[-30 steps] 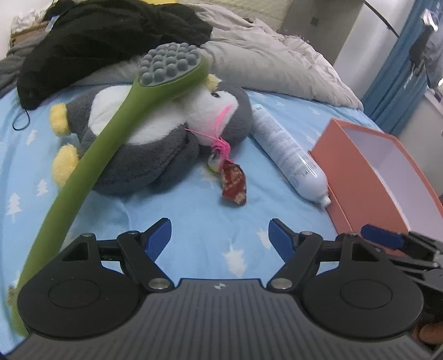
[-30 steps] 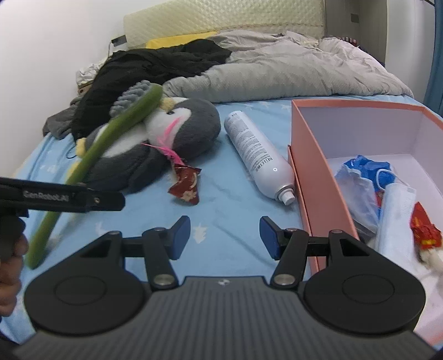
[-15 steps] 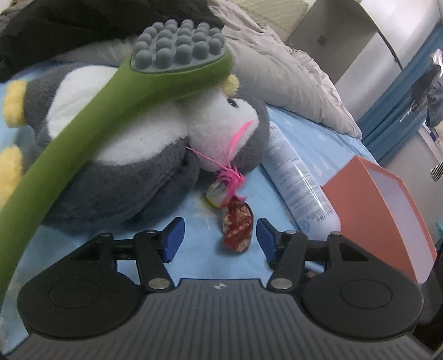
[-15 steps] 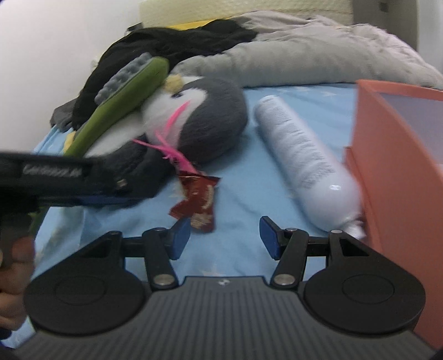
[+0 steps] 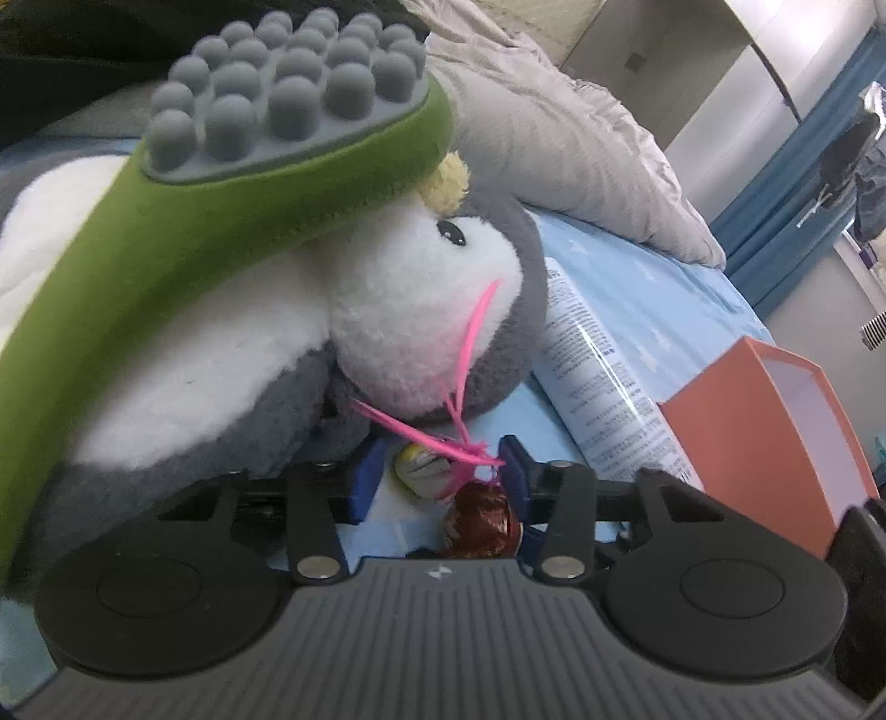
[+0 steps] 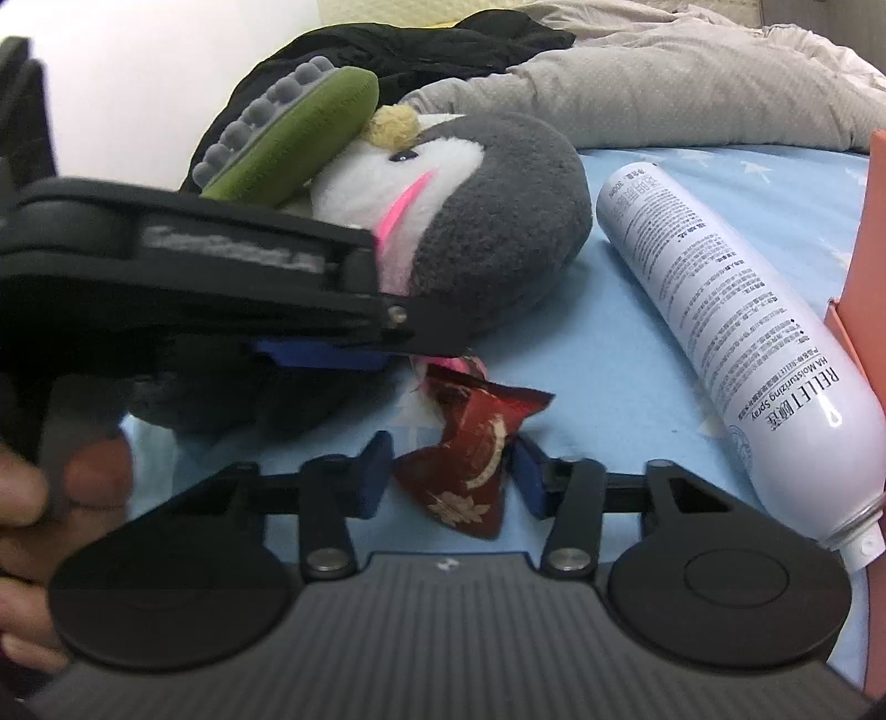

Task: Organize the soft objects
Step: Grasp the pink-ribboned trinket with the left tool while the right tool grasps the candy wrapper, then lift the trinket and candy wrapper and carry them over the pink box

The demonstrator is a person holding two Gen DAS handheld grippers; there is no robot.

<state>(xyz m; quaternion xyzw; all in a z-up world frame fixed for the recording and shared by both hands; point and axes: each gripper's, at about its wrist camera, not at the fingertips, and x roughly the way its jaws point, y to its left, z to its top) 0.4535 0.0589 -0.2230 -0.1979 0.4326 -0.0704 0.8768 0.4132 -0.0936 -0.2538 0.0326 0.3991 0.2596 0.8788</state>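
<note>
A dark red fabric pouch lies on the blue sheet in front of a grey and white penguin plush. My right gripper has this pouch between its closing jaws, the pads close beside it. My left gripper is also closing, around a small striped toy with pink feathers; its pads are not pressing. The pouch shows just below that toy. A green massage stick with grey knobs rests across the plush. In the right wrist view the left gripper's blue pad reaches in under the plush's head.
A white spray can lies right of the plush, beside an orange box. Behind are a grey duvet and a black garment. A hand holds the left gripper at the left edge.
Both grippers moved forward and down toward the plush's head, and both narrowed. The pouch now sits between the right jaws and the feathered toy between the left jaws.
</note>
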